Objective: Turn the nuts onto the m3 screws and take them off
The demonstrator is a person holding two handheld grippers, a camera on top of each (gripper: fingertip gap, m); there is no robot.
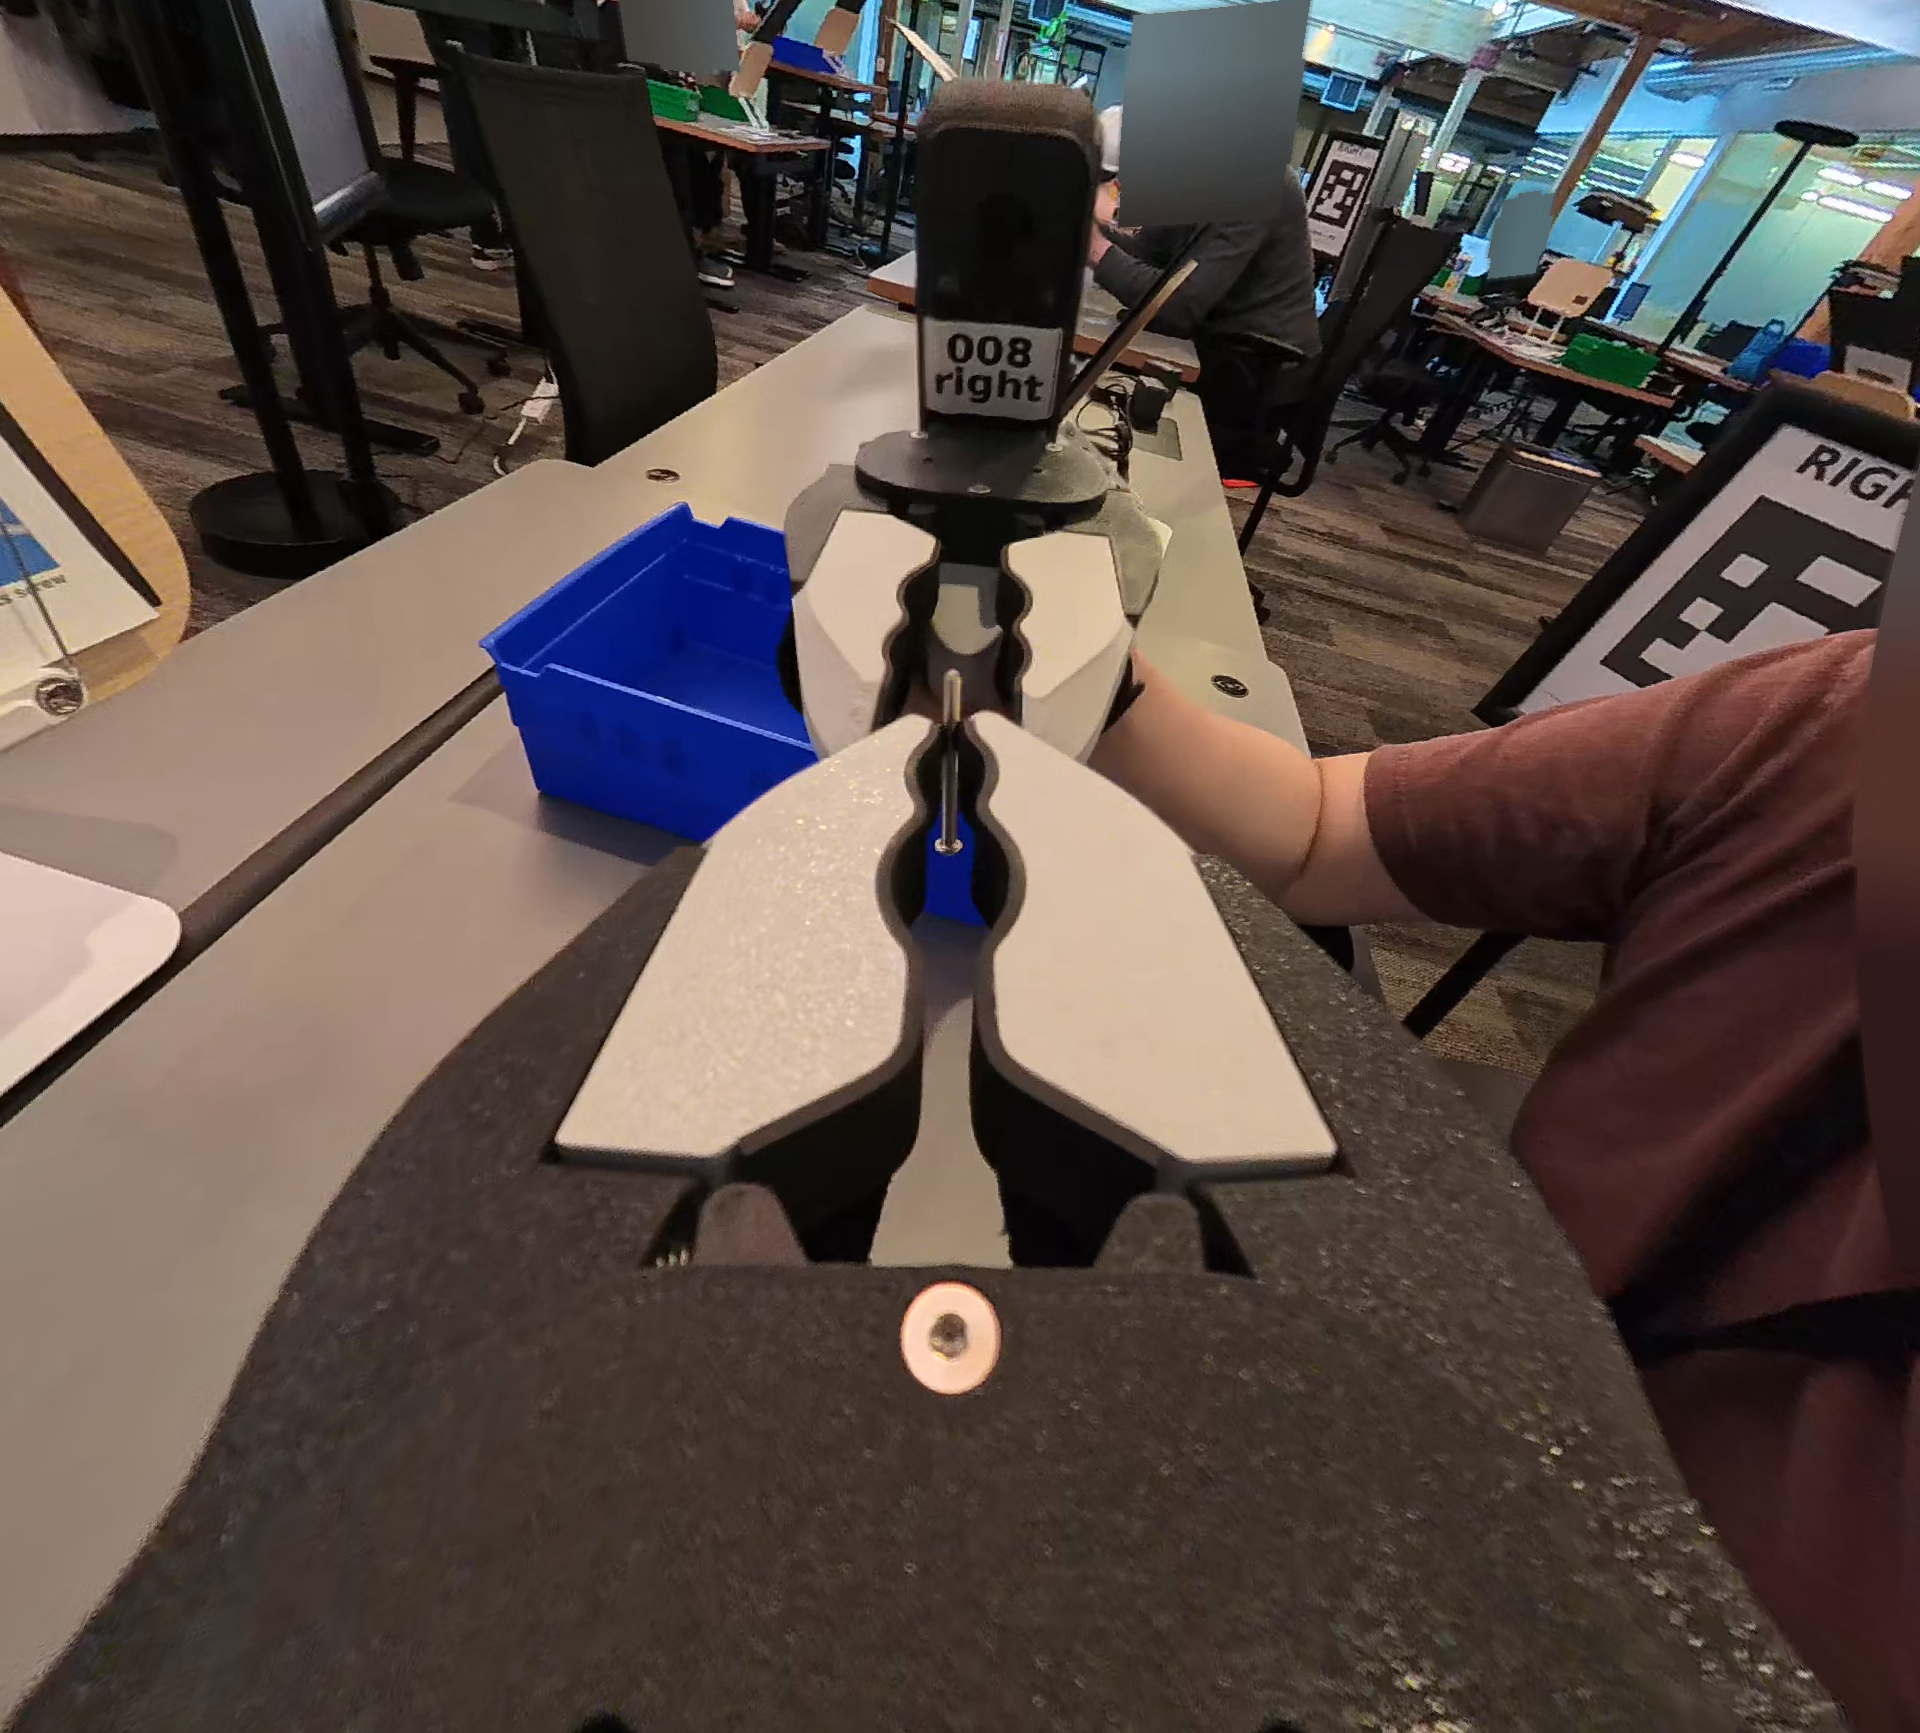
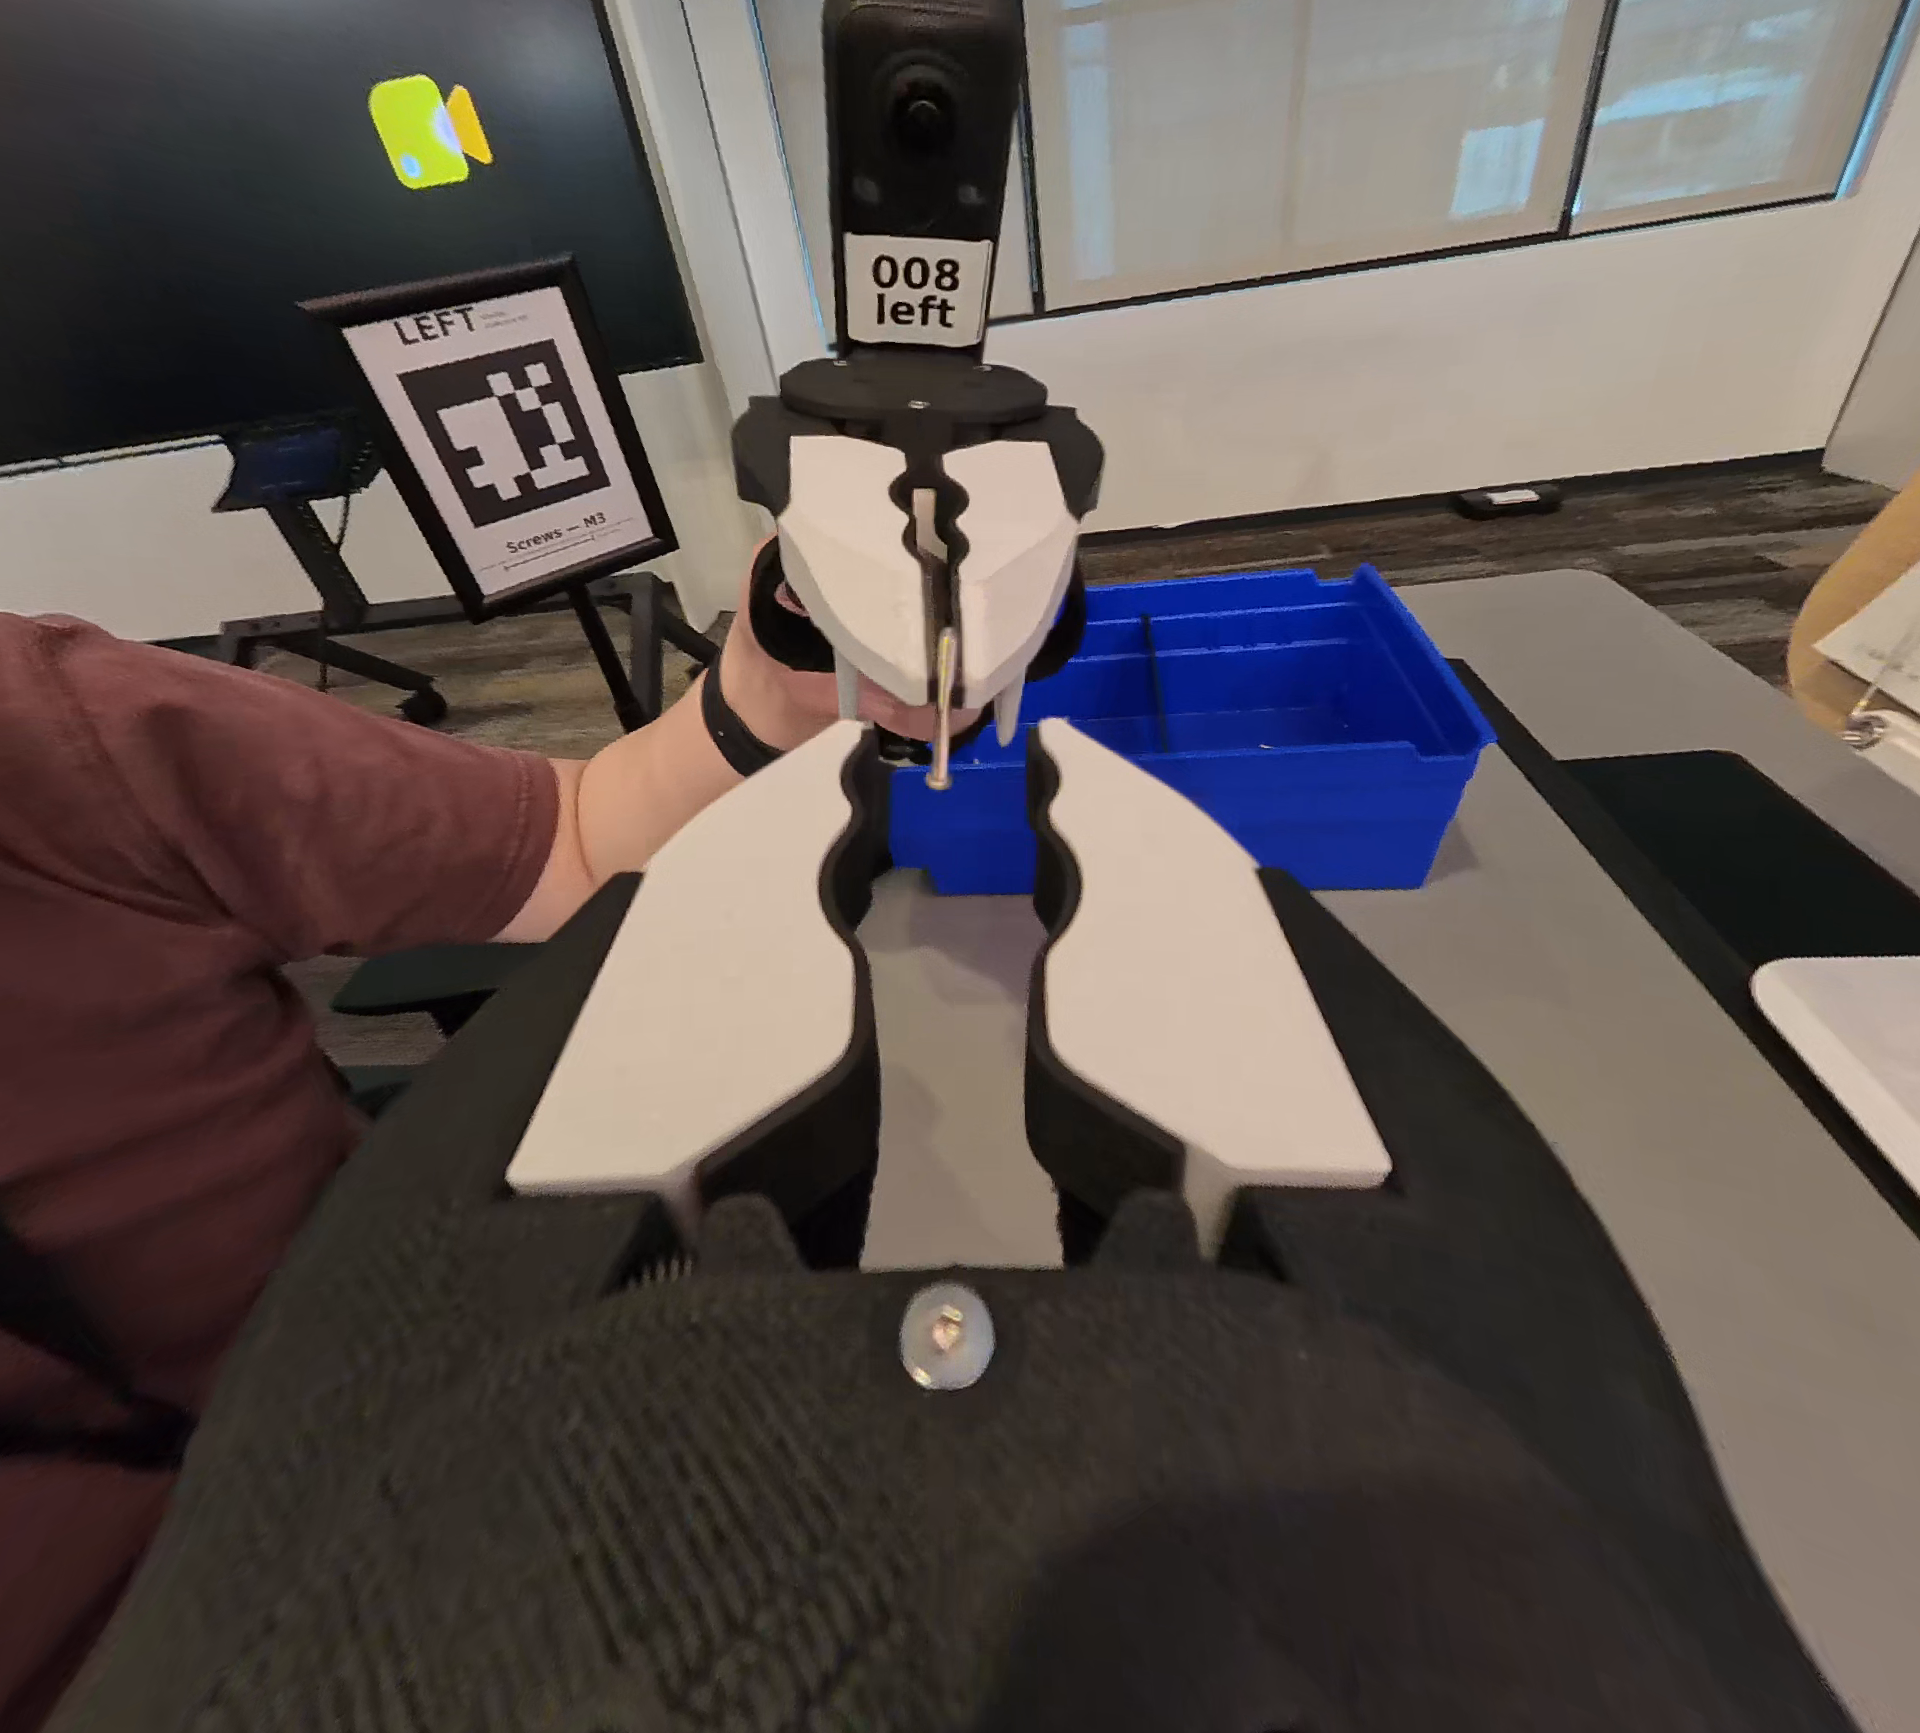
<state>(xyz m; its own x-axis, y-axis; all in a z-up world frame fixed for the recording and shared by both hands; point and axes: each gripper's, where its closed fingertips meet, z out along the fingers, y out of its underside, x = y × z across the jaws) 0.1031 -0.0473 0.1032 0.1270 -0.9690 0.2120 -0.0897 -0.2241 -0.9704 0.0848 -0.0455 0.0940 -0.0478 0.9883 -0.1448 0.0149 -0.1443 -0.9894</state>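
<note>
**Two handheld grippers meet over a blue bin, one pinching a slim screw**

At centre frame in the left wrist view, the left gripper [image 1: 948, 727] has its white fingers [image 1: 790, 935] closed together on a thin metal screw [image 1: 949, 774], which stands upright between the tips with its head at the lower end. Directly beyond it, the right gripper [image 1: 954, 644] faces the camera, its jaws standing apart. The right wrist view confirms this: the right gripper [image 2: 948, 733] fills the lower half of the frame with a clear gap between its fingers [image 2: 717, 977], while the left gripper [image 2: 940, 675] at centre clamps the screw [image 2: 941, 727], which hangs down from its tips. No nut can be made out on the screw in either view. A blue bin [image 1: 644, 665] sits on the grey table [image 1: 312, 1008] at centre left of the left wrist view; in the right wrist view the blue bin [image 2: 1299, 748] lies right of centre on the grey table [image 2: 1558, 1164]. A person's arm in a maroon sleeve [image 1: 1621, 852] enters from the right edge.
</note>
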